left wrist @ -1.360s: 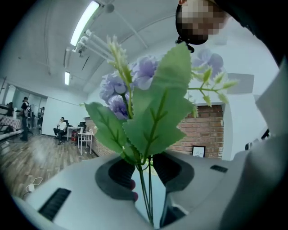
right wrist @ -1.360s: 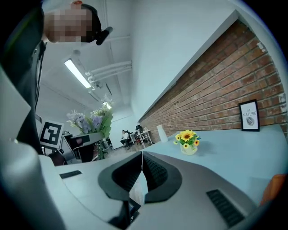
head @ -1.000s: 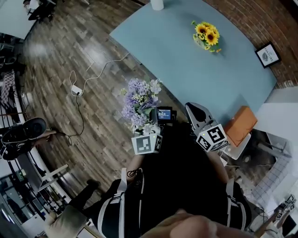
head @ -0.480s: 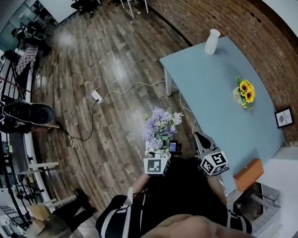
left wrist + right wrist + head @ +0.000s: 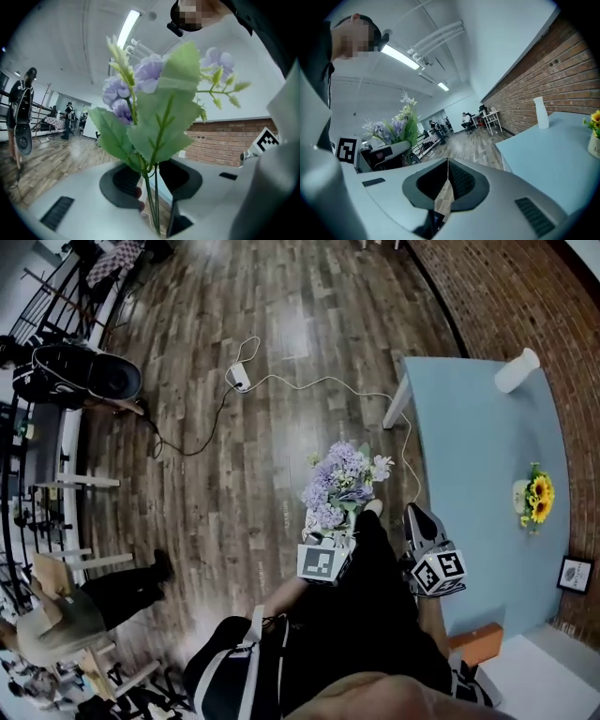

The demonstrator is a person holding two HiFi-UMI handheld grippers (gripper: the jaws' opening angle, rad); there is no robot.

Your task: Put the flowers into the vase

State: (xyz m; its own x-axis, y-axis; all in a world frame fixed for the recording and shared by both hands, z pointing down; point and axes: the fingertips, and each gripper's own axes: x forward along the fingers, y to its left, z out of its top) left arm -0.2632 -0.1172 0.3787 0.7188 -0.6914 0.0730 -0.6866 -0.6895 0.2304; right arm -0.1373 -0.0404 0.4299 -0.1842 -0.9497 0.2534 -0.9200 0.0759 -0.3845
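You hold the flowers point(image 5: 344, 482) in your left gripper point(image 5: 336, 532). Its jaws pinch the thin green stems low down, and the leaves and lilac heads stand well above the grip. The bunch is off the table point(image 5: 478, 456), out over the wooden floor beside the table's long edge. Your right gripper point(image 5: 419, 519) is pressed together on nothing, just beside that same edge.

The white vase point(image 5: 517, 371) stands at the table's far corner, well apart from the bunch, so most of the task is likely still ahead.

Watch the grip first. The bunch is top-heavy and the stems are slim, so a quick swing could make them swivel or slide out between the pads.

The vase looks tall and narrow. Broad leaves catching on its mouth could tip it, so consider opening the empty gripper to steady it.

The sunflower pot point(image 5: 534, 500) sits on the table along the brick-wall side, and a wide sweep could clip it.

A white cable point(image 5: 309, 385) trails across the floor to the table's near leg and could catch your foot.
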